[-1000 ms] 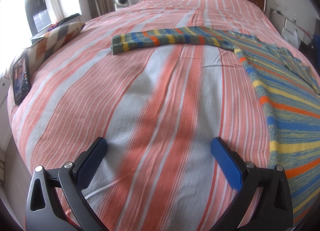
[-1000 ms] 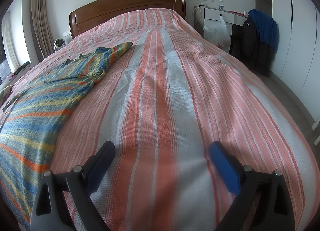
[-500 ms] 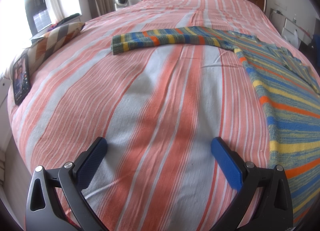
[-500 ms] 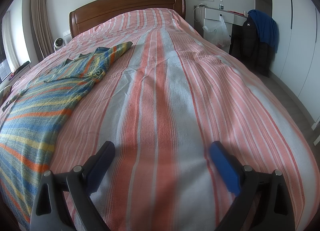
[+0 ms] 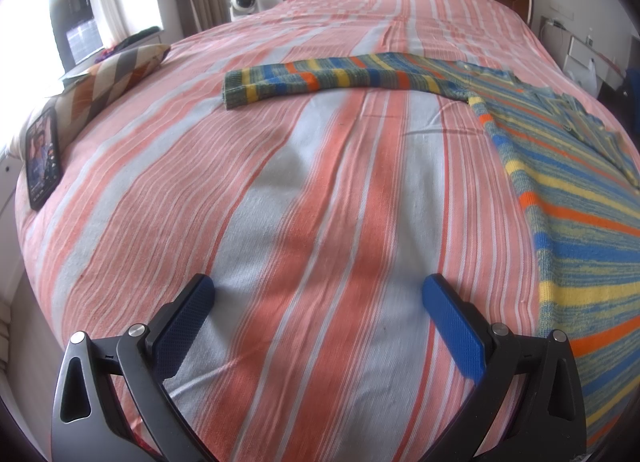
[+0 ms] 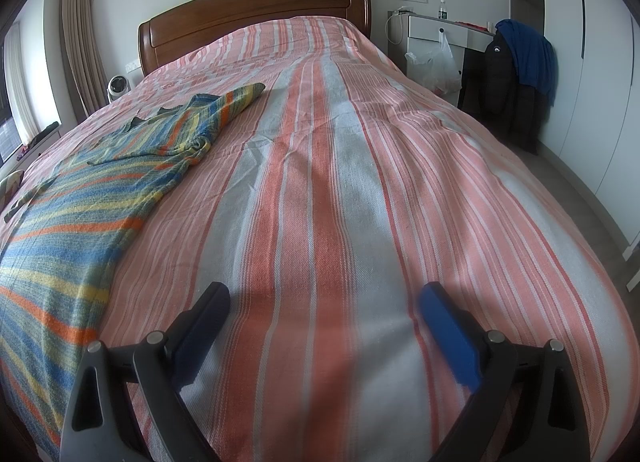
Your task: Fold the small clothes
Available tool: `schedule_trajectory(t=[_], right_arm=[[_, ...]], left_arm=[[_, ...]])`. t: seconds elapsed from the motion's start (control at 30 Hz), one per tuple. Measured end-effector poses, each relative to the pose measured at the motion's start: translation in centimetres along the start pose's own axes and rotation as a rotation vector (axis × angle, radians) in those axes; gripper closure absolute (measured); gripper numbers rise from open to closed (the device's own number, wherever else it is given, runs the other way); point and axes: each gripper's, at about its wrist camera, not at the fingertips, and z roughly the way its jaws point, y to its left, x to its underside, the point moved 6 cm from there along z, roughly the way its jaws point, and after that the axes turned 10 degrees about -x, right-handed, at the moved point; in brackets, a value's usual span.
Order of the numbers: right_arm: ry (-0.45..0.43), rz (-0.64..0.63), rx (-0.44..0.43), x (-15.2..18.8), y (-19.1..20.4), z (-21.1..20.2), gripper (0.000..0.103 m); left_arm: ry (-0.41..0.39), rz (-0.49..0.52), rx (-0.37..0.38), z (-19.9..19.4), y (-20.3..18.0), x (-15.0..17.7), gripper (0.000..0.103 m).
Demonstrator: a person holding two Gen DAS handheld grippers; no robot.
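Note:
A striped blue, yellow and orange knit sweater [image 5: 580, 198] lies flat on the bed, at the right of the left wrist view, one sleeve [image 5: 320, 78] stretched out to the left. In the right wrist view the sweater [image 6: 80, 198] lies at the left, with its other sleeve [image 6: 224, 106] pointing toward the headboard. My left gripper [image 5: 318, 294] is open and empty above bare bedspread, left of the sweater's hem. My right gripper [image 6: 324, 302] is open and empty above bare bedspread, right of the sweater.
The bed has a pink and white striped cover [image 5: 280, 202] and a wooden headboard [image 6: 256, 6]. A phone [image 5: 42, 158] and a patterned cushion [image 5: 108, 78] lie at the bed's left edge. A desk with a bag [image 6: 436, 62] and a chair with jackets [image 6: 516, 74] stand to the right.

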Motion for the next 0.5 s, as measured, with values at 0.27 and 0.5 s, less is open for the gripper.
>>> schedule_trajectory(t=[0.27, 0.5], right_arm=[[0.0, 0.0, 0.0, 0.01, 0.0, -0.01, 0.008], [0.0, 0.0, 0.0, 0.02, -0.01, -0.01, 0.008]], left_arm=[[0.0, 0.0, 0.0, 0.0, -0.02, 0.0, 0.0], [-0.001, 0.0, -0.001, -0.03, -0.05, 0.02, 0.0]])
